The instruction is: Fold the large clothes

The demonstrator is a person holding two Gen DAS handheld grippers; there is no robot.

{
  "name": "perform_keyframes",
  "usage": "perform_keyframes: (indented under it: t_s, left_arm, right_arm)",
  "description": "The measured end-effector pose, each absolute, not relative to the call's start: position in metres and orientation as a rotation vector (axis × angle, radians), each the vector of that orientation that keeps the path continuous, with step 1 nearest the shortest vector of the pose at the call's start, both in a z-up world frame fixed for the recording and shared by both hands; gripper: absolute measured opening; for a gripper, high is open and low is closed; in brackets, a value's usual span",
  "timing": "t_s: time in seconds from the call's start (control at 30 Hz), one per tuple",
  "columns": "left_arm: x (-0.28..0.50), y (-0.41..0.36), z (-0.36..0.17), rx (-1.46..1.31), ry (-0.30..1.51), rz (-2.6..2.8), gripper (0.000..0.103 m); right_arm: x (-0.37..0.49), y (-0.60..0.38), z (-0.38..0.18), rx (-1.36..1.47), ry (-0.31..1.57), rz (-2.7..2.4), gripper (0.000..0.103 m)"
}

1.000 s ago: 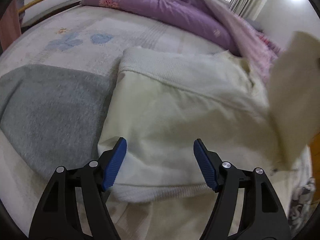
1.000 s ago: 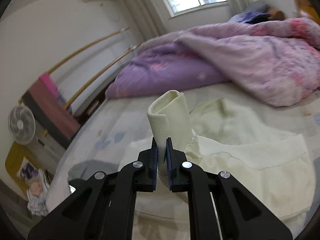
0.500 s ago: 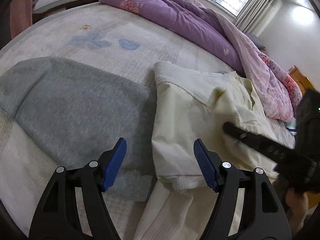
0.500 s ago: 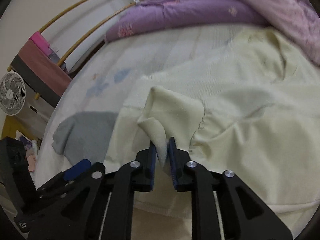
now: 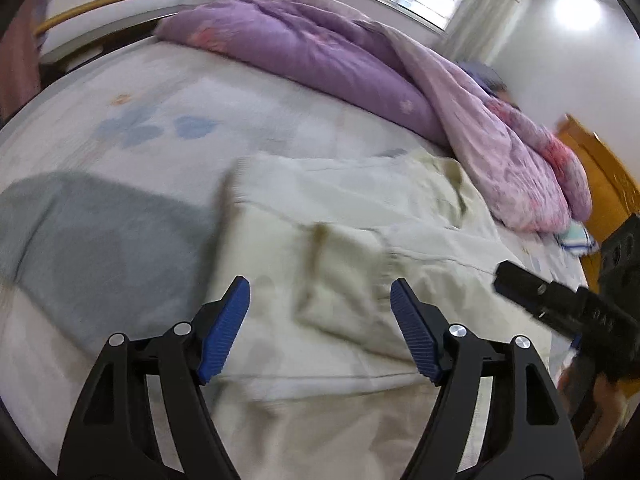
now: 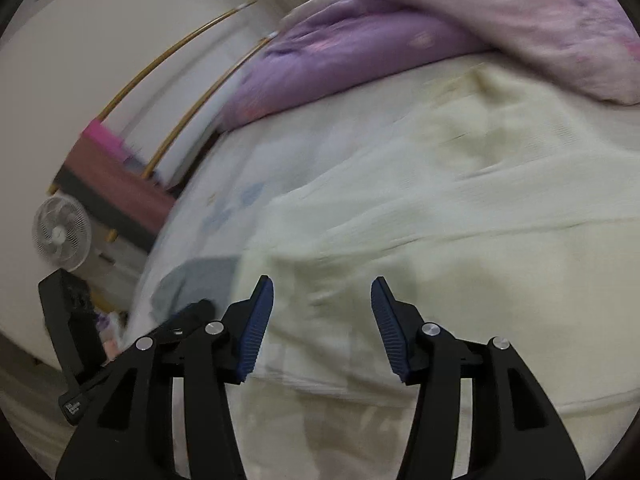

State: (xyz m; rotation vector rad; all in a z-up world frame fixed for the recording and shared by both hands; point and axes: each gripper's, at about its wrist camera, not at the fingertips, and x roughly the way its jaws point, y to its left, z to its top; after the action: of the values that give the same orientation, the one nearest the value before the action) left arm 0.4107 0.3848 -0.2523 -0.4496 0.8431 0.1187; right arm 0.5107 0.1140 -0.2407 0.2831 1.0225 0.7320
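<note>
A large cream sweatshirt (image 5: pixel 360 208) lies spread on the bed, with one sleeve (image 5: pixel 344 276) folded in across its body. My left gripper (image 5: pixel 318 292) hovers over the sweatshirt's near part with its jaws wide and still widening, nothing between them. My right gripper (image 6: pixel 322 292) is low over the same cream cloth (image 6: pixel 460 200). Its jaws are opening and the pads touch nothing. One of its black fingers (image 5: pixel 532 292) shows at the right of the left wrist view. Both views are motion-blurred.
A grey garment (image 5: pixel 100 240) lies flat left of the sweatshirt, also in the right wrist view (image 6: pixel 200 280). A purple quilt (image 5: pixel 320 56) is heaped along the far side of the bed. A fan (image 6: pixel 62 232) stands beside the bed, wooden furniture (image 5: pixel 600 176) at right.
My right gripper came down with the cream sleeve, opened and let it go; the sleeve now lies across the sweatshirt. My left gripper stayed open and rose a little.
</note>
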Motion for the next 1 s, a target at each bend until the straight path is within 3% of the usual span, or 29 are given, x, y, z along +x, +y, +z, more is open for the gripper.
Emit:
perform_keyframes:
  t_s: [0.27, 0.43, 0.5, 0.57, 0.77, 0.87, 1.0]
  left_arm:
    - [0.462, 0.344, -0.283, -0.417, 0.967, 0.075, 0.074]
    - [0.471, 0.343, -0.312, -0.400, 1.029, 0.103, 0.074]
    - [0.472, 0.339, -0.316, -0.364, 1.026, 0.109, 0.074]
    - [0.473, 0.337, -0.318, -0.332, 1.032, 0.109, 0.074]
    - [0.469, 0.359, -0.290, -0.372, 0.972, 0.029, 0.074]
    - [0.472, 0.390, -0.261, -0.372, 0.910, 0.064, 0.083]
    - [0.491, 0.432, -0.250, -0.415, 0.932, 0.152, 0.084]
  right_arm:
    - [0.544, -0.059, -0.254, 0.222, 1.051, 0.358, 0.049]
    - [0.547, -0.098, -0.294, 0.181, 1.170, 0.291, 0.048]
    - [0.550, -0.105, -0.321, 0.157, 1.256, 0.269, 0.041]
    - [0.549, -0.107, -0.337, 0.155, 1.278, 0.273, 0.040]
    - [0.553, -0.113, -0.317, 0.228, 1.296, 0.293, 0.044]
    - [0.563, -0.115, -0.293, 0.234, 1.241, 0.336, 0.051]
    - [0.593, -0.130, -0.280, 0.305, 1.203, 0.311, 0.051]
